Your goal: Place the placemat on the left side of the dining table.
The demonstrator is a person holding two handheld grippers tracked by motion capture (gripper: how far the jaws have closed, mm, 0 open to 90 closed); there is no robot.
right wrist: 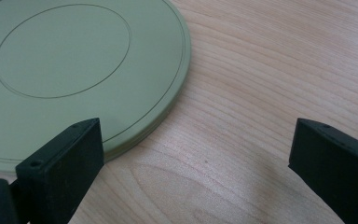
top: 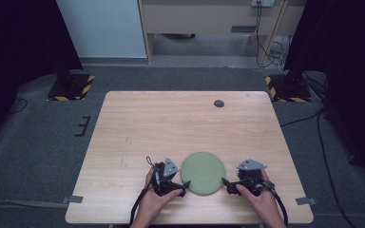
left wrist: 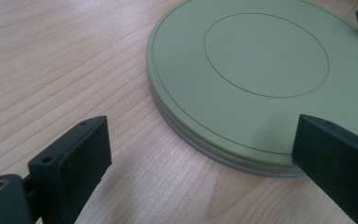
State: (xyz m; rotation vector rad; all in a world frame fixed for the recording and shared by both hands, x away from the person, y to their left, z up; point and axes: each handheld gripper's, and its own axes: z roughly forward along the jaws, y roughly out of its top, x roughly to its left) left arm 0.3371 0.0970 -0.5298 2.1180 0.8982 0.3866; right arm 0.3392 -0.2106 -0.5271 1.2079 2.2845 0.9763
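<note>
Left tool (top: 186,184) and right tool (top: 225,182), both wide, flank green disc (top: 203,173) on bench (top: 171,123); uneven closing risks skidding disc sideways

One table (top: 138,123) carries one green disc (top: 203,166) and one small dark round spot (top: 219,103) near its far edge. Two grippers work at it, the left gripper (top: 186,184) and the right gripper (top: 225,182), each with two black jaws and one grey three-cornered plate, held by two hands (top: 157,199). On the floor beyond stand two black bases with yellow stripes (top: 71,86).
</note>
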